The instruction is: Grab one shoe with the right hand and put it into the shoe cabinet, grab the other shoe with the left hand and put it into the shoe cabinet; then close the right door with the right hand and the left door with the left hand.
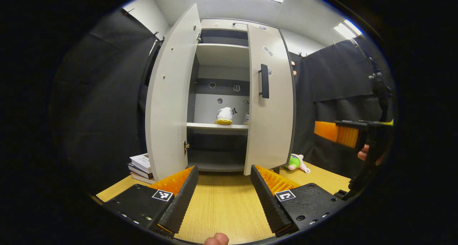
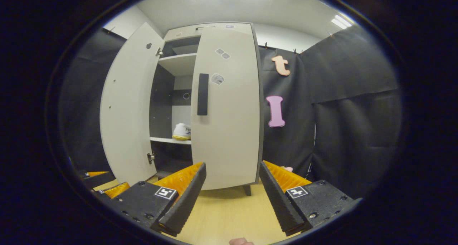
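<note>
On the middle shelf [image 1: 214,126] of the shoe cabinet [image 1: 222,25] sit 2 shoes [image 1: 224,116]; right door [image 2: 227,105] nearly closed, left door [image 1: 170,102] wide open; left gripper [image 1: 223,189] and right gripper [image 2: 232,187] both spread, empty.

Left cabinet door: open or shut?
Open: the left door swings outward, exposing the shelf with a shoe on it.

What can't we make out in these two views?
- Second shoe: left gripper view, mostly hidden by the right door.
- Shoe: right gripper view, its right side hidden behind the right door.
- Books: left gripper view, partly hidden behind the left door.
</note>
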Motion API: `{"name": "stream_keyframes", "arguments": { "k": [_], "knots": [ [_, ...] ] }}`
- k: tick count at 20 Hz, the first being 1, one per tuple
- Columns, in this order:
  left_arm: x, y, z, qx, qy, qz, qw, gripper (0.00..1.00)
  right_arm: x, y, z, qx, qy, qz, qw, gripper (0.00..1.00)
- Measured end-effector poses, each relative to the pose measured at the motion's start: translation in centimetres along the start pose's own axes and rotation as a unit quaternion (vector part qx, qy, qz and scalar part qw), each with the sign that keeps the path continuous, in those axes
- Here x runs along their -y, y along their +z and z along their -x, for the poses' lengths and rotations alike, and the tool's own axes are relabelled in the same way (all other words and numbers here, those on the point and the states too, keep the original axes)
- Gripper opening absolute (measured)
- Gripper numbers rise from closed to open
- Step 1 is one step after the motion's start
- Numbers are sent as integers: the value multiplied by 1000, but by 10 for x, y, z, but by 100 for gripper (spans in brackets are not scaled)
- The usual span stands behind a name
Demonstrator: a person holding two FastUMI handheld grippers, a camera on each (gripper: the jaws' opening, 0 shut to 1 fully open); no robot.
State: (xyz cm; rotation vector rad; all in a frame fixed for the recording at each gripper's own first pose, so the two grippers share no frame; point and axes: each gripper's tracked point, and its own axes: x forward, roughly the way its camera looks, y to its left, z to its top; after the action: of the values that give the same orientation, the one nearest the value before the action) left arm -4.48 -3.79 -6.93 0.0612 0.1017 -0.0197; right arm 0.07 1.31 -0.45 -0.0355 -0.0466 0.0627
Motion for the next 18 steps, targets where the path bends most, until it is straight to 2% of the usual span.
{"name": "stream_keyframes", "arguments": {
  "k": [4, 7, 11, 14, 15, 16, 18],
  "knots": [
    [5, 5, -1, 2, -6, -3, 1000, 88, 0, -28, 11, -26, 4, -8, 1000, 97],
    [6, 15, -3, 12, -9, -4, 1000, 88, 8, -31, 13, -22, -7, -4, 1000, 97],
    [-12, 55, -3, 51, 6, 10, 999, 88, 10, -32, 13, -19, -14, 0, 1000, 97],
    [-61, 77, 4, 67, 52, 43, 995, 91, 8, -36, 15, -23, -7, 3, 1000, 97],
    [-82, 87, 7, 74, 73, 54, 993, 84, 8, -36, 16, -23, -6, 4, 1000, 97],
    [-108, 98, 7, 87, 95, 63, 990, 92, 8, -38, 15, -23, -5, 7, 1000, 97],
    [-157, 121, 10, 110, 141, 58, 982, 93, 7, -40, 15, -26, -1, 9, 1000, 97]
  ]
}}
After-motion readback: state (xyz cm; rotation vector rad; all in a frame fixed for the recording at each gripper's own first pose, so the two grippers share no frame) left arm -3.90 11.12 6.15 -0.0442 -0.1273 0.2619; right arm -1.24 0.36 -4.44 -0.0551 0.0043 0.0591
